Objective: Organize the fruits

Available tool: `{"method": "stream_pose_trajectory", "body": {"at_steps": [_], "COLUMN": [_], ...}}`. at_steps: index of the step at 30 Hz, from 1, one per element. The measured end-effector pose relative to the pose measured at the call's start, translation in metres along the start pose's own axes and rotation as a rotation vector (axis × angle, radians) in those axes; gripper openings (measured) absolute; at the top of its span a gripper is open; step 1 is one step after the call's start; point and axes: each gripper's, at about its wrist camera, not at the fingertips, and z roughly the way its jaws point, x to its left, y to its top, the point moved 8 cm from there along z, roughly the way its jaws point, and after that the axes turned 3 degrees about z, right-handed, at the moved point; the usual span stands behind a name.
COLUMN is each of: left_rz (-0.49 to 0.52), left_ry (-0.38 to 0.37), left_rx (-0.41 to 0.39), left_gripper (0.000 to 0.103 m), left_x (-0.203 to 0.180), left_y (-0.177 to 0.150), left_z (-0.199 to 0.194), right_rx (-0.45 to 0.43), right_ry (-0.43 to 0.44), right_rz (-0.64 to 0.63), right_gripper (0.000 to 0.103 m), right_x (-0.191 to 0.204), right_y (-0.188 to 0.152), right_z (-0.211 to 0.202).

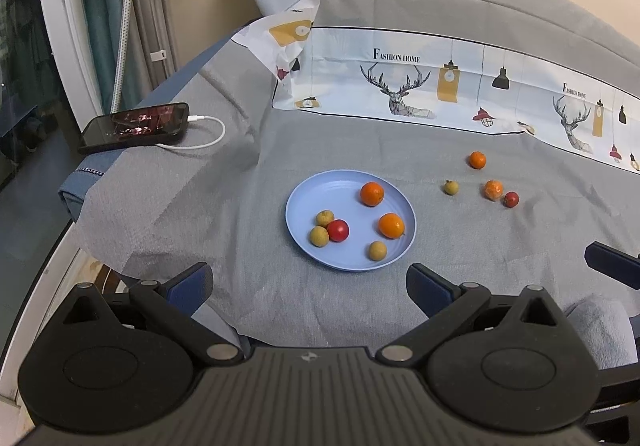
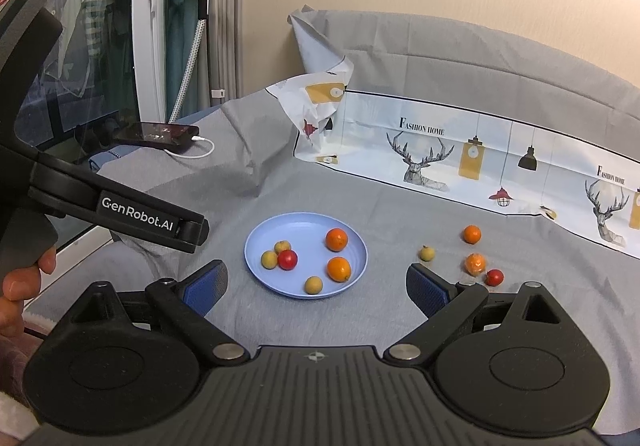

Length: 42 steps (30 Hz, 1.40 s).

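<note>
A light blue plate (image 1: 304, 202) (image 2: 256, 246) lies on the grey bedsheet and holds two oranges (image 1: 372, 194) (image 2: 336, 239), a red fruit (image 1: 338, 230) (image 2: 287, 259) and three small yellowish fruits (image 1: 319, 236) (image 2: 269, 259). Right of the plate, loose on the sheet, lie an orange (image 1: 477, 160) (image 2: 472, 234), a second orange fruit (image 1: 493, 190) (image 2: 475, 263), a small yellowish fruit (image 1: 451, 187) (image 2: 427, 253) and a small red fruit (image 1: 511, 199) (image 2: 495, 277). My left gripper (image 1: 310, 286) is open and empty, short of the plate. My right gripper (image 2: 316, 288) is open and empty, near the plate's front rim.
A phone (image 1: 136, 125) (image 2: 158, 134) on a white charging cable lies at the bed's left edge. A printed sheet with deer pictures (image 1: 400, 86) (image 2: 424, 158) runs across the back. The left gripper's body (image 2: 136, 214), held by a hand (image 2: 24, 278), fills the right wrist view's left side.
</note>
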Motion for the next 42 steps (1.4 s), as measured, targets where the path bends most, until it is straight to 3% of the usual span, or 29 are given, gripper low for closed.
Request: {"method": "stream_pose_trajectory", "body": {"at_steps": [30, 42], "left_rz": [0.018, 0.065], "left_ry": [-0.004, 0.006], "left_rx": [0.104, 0.18], "left_gripper": [0.103, 0.103], "left_x": [-0.001, -0.017], "left_y": [-0.009, 0.002], "left_z": [0.037, 0.075], "right_rx": [0.077, 0.1], "right_ry": [0.017, -0.054], "right_rz": [0.05, 0.185], "right_gripper": [0.096, 0.096], "right_x": [-0.012, -0.057], "right_y": [-0.016, -0.03], "right_z": [0.025, 0.051]}}
